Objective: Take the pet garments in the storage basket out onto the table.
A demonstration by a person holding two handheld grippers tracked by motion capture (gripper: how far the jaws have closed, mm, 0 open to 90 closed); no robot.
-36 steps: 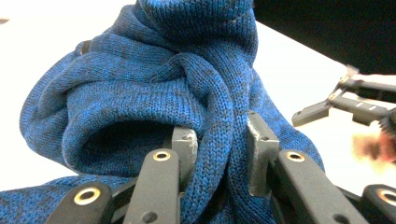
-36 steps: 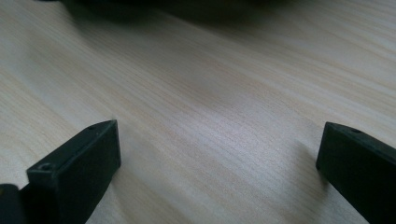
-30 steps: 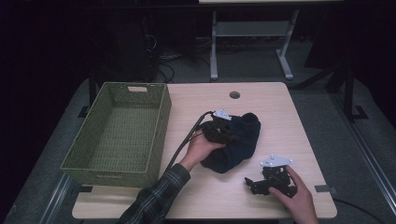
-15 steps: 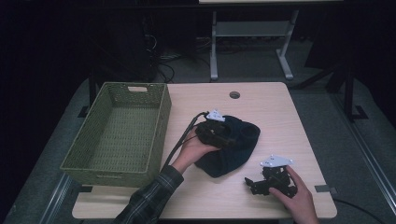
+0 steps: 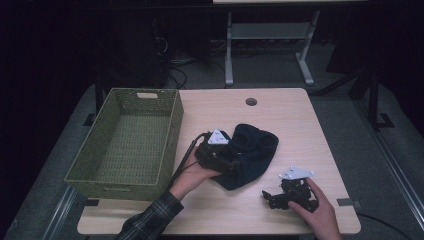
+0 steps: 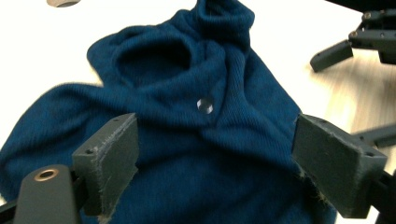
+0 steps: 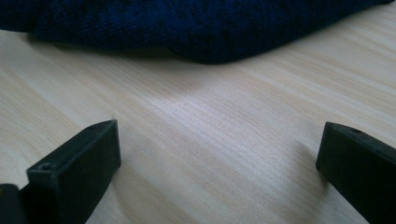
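The garment [image 5: 248,153] is a dark blue knit, fine ribbed weave, lying crumpled in a loose heap on the table [image 5: 280,110], right of centre and toward my side. In the left gripper view it [image 6: 205,116] shows a rounded opening near its far end, folds running diagonally, and one small pale round spot on the cloth near the middle. From above it reads almost black, with two hollow openings side by side at its far edge.

My left gripper [image 5: 220,161] sits at the garment's left edge, over the cloth. Its jaws have just been opening and now stand wide apart; the knit lies beneath and between them, but the pads [image 6: 114,158] do not press on it. Released.

My right gripper [image 5: 280,196] rests low on the table near its front right, just beside the garment's near edge, not touching it. In its own view [image 7: 219,172] the jaws stand wide with bare wood between them and the knit's hem [image 7: 196,28] beyond. Also released.

Surface: pale wood-grain tabletop with a small round cable hole [image 5: 251,101] near the far edge. A green woven basket [image 5: 170,125], rectangular, with a handle slot in its far wall, stands on the left part of the table, near the garment but apart from it.

Room: dim, dark grey floor. A pale metal table frame [image 5: 267,45] stands beyond the table.
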